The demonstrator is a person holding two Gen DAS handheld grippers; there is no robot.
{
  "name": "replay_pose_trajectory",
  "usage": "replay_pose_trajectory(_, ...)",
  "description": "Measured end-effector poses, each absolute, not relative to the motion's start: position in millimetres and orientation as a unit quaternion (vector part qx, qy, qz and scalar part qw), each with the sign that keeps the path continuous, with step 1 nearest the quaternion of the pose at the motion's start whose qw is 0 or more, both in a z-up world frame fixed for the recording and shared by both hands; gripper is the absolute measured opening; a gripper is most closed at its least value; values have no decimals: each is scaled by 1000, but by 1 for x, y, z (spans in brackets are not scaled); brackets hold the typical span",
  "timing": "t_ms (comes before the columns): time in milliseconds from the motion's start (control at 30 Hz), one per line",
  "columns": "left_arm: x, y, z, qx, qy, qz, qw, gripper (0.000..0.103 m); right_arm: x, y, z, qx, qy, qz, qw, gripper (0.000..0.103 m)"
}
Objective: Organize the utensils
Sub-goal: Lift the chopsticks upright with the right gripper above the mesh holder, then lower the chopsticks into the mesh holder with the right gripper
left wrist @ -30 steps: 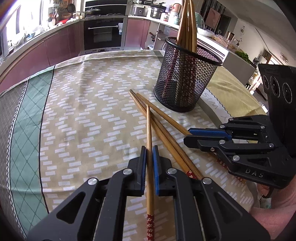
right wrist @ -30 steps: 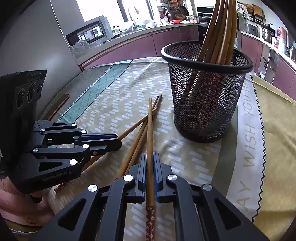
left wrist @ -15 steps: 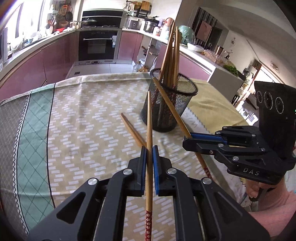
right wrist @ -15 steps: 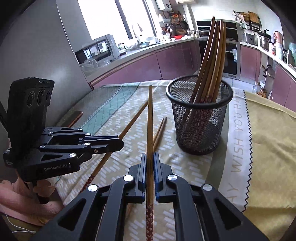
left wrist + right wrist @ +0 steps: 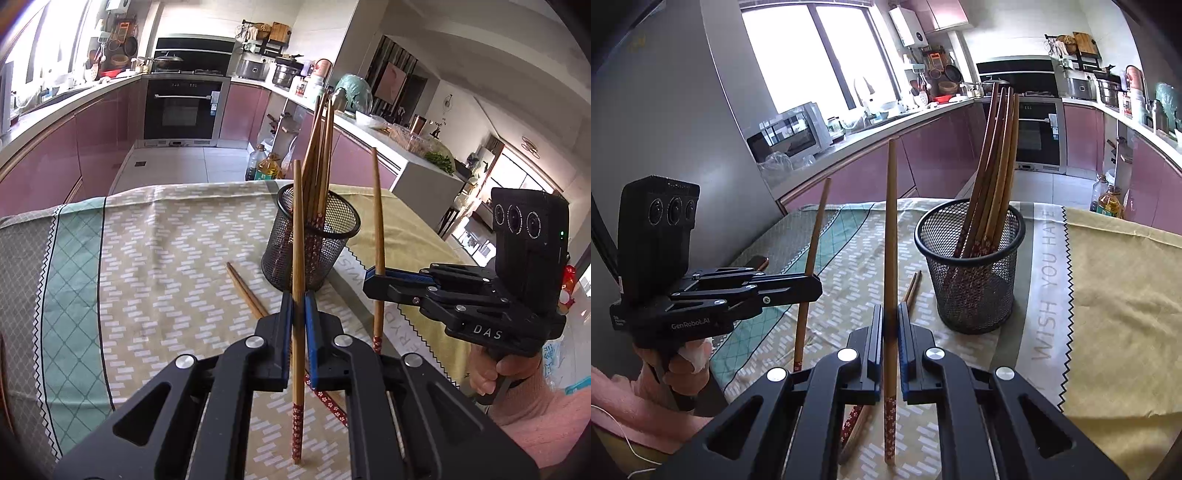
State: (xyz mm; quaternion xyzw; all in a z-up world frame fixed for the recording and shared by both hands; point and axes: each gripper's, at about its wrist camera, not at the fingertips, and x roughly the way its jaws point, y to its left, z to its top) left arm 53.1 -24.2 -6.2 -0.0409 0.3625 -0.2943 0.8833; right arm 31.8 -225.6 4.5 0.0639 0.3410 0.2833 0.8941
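My left gripper is shut on a wooden chopstick and holds it upright above the table. My right gripper is shut on another chopstick, also upright. Each gripper shows in the other's view: the right one with its chopstick, the left one with its chopstick. A black mesh holder with several chopsticks stands just beyond; it also shows in the right wrist view. Two loose chopsticks lie on the cloth.
The table has a patterned tablecloth and a yellow cloth on the right. Kitchen counters and an oven lie beyond the table's far edge.
Both grippers have lifted their chopsticks off the cloth and tipped them from flat to upright, rising and drawing back from the holder. Two chopsticks stay on the table.
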Motion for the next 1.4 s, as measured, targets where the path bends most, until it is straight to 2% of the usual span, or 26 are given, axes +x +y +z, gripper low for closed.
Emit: replay_pose_trajectory(1400,61,-30,72,-44,267,-311,911,7,37,-255,75,58,251,261,930,6)
